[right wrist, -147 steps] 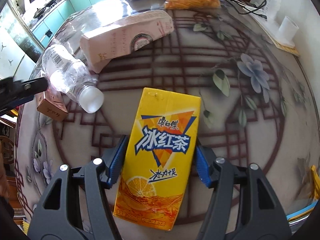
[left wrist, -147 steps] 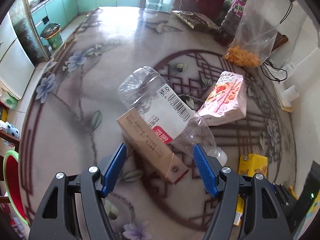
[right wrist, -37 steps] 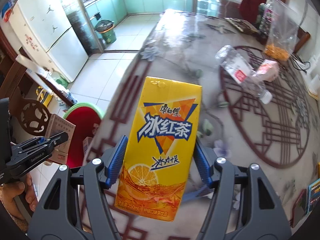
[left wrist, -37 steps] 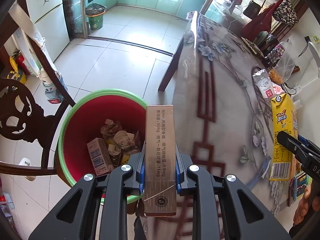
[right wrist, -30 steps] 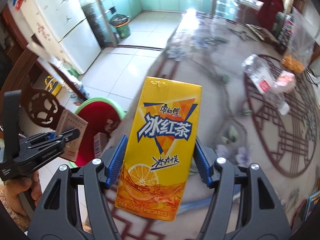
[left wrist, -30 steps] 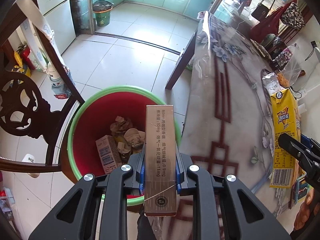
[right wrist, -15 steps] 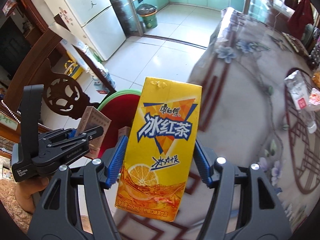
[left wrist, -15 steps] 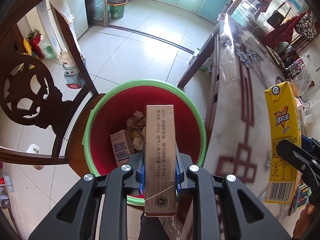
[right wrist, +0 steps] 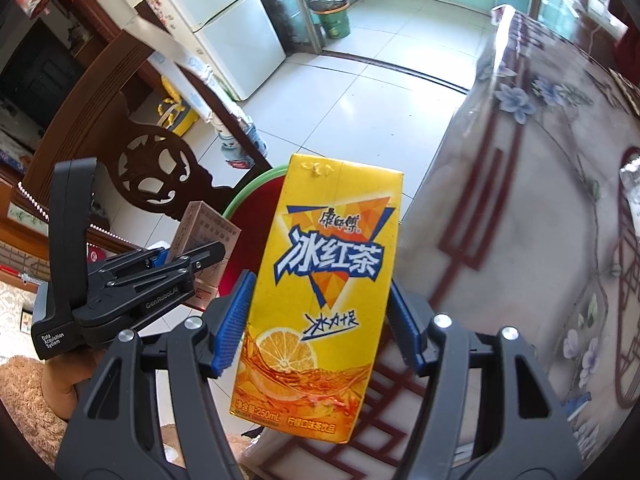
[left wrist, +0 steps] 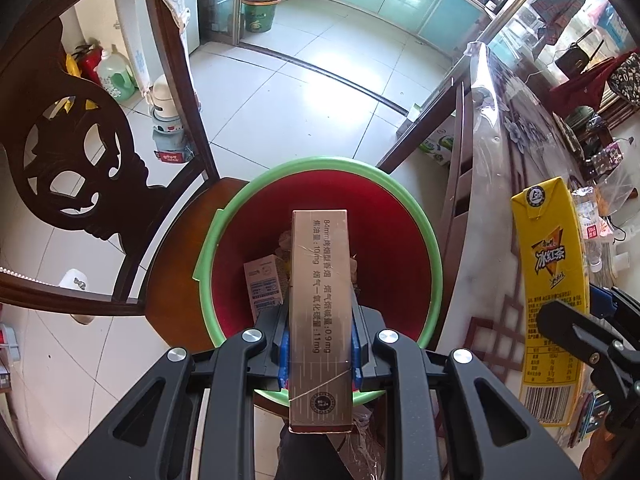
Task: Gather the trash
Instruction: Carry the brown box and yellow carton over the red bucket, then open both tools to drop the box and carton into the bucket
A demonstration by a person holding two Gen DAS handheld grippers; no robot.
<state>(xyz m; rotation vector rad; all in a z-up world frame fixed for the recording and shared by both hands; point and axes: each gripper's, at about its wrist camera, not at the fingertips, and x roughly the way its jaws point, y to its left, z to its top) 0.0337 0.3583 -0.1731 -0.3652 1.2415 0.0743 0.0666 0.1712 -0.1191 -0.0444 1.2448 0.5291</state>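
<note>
My left gripper is shut on a long brown cigarette box, held right above the red bin with a green rim. The bin stands on a wooden chair seat and holds a small carton and crumpled scraps. My right gripper is shut on a yellow iced-tea carton, held upright beside the table edge, just right of the bin. That carton shows at the right of the left wrist view. The left gripper with the brown box appears at the left of the right wrist view.
A carved dark wooden chair backs the bin on the left. The glass-topped floral table runs along the right, with a plastic bottle on it. White tiled floor, a fridge and a green bin lie beyond.
Both grippers have travelled from over the table edge toward the red bin and sunk a little. The brown box now hangs over the bin's middle; the yellow carton has come alongside its rim.
</note>
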